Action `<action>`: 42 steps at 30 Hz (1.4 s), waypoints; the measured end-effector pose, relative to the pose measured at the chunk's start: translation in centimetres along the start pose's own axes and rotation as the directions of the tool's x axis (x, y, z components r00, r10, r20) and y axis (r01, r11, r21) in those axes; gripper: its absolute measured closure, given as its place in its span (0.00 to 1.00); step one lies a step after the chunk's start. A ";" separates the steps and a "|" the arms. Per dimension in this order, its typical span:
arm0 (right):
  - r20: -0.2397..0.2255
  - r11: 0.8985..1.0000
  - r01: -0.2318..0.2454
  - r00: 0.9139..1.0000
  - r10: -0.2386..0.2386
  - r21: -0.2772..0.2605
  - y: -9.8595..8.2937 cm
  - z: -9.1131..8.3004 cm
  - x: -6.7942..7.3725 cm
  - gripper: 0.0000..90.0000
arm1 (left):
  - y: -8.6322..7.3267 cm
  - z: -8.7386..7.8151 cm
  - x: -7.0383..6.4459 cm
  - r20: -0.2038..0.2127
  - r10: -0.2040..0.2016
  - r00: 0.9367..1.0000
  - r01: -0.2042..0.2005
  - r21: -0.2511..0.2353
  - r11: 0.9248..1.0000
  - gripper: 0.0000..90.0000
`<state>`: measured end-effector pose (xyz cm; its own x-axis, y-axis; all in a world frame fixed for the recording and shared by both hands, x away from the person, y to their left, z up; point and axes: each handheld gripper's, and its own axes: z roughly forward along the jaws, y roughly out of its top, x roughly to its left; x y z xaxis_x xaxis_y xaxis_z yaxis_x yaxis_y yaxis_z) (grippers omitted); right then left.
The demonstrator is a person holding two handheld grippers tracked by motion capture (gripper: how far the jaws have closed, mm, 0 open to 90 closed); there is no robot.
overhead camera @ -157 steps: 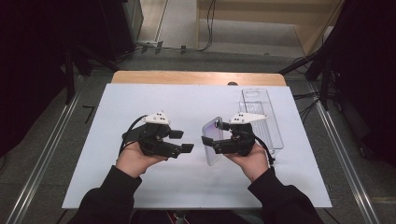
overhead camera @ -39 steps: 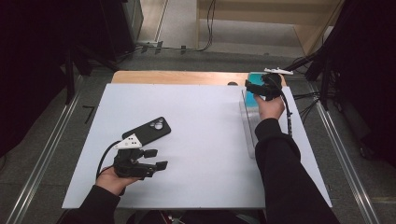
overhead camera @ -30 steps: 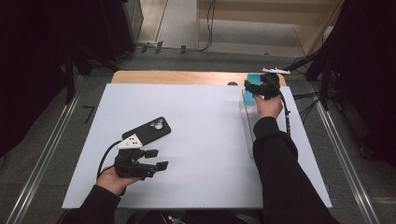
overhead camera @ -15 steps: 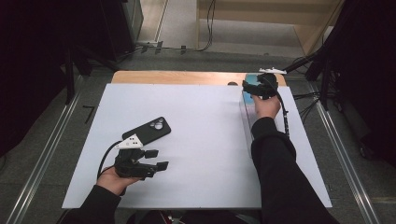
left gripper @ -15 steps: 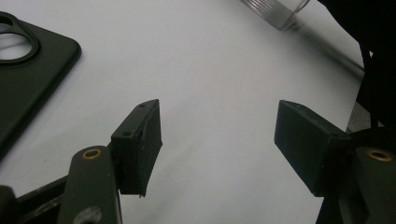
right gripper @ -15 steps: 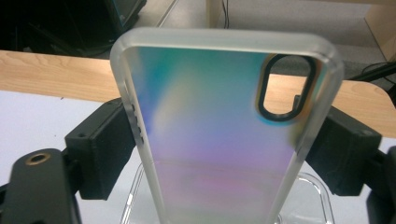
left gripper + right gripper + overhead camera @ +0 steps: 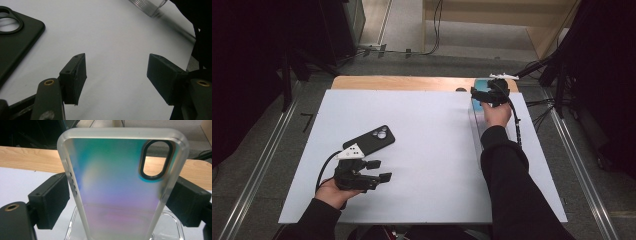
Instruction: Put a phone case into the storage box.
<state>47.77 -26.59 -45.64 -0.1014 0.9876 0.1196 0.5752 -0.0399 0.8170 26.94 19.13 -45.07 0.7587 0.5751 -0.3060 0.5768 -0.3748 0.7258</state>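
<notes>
Phone case, iridescent and translucent, stands upright between the jaws of the right gripper, clamped by its long edges at the worktop's far right corner, above the clear rack. Left gripper hangs open near the front left edge, just beside a black phone.

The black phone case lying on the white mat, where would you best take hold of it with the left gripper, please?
Probably across its two long edges, mid-length, from above. The black phone case lies flat with its camera ring up, and the left gripper, jaws open and empty, sits just beside its near end.
</notes>
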 end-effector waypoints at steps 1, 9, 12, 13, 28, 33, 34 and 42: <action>0.000 1.000 -0.001 1.000 0.001 0.000 0.0 0.0 0.0 0.10 | 0.0 0.0 0.0 -0.001 0.001 1.000 -0.001 0.001 1.000 0.36; -0.026 1.000 -0.019 0.999 0.019 0.025 0.0 -0.4 0.1 0.00 | 0.0 0.0 0.2 -0.006 -0.008 1.000 0.008 0.005 1.000 0.36; -0.034 1.000 -0.015 0.999 0.016 0.025 0.2 -1.1 0.2 0.00 | 0.1 0.0 0.3 -0.005 -0.011 1.000 0.011 0.006 1.000 0.36; -0.035 1.000 -0.016 0.999 0.016 0.025 0.2 -1.3 0.2 0.00 | 0.1 0.0 0.3 -0.008 -0.013 1.000 0.014 0.005 1.000 0.36; -0.117 0.995 -0.036 0.992 0.047 0.093 -1.0 -5.8 -0.1 0.00 | 0.7 0.0 1.0 -0.019 -0.042 0.999 0.043 0.010 0.999 0.36; -0.155 0.996 -0.028 0.987 0.042 0.090 -1.7 -7.5 -0.3 0.00 | 1.0 0.2 1.5 -0.011 -0.061 0.998 0.061 0.027 0.998 0.33; -0.168 0.996 -0.021 0.985 0.036 0.091 -1.9 -7.8 -0.3 0.00 | 1.0 0.2 1.6 -0.008 -0.062 0.998 0.062 0.024 0.998 0.33; -0.266 0.994 0.042 0.964 -0.014 0.099 -2.9 -10.8 0.7 0.00 | 1.2 0.1 2.2 0.001 -0.061 0.998 0.061 0.029 0.998 0.33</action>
<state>37.22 -27.40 -41.86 -0.3221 0.9121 0.2537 0.6479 0.0170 0.7615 29.40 19.84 -44.95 0.7226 0.5960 -0.3501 0.6304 -0.3605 0.6875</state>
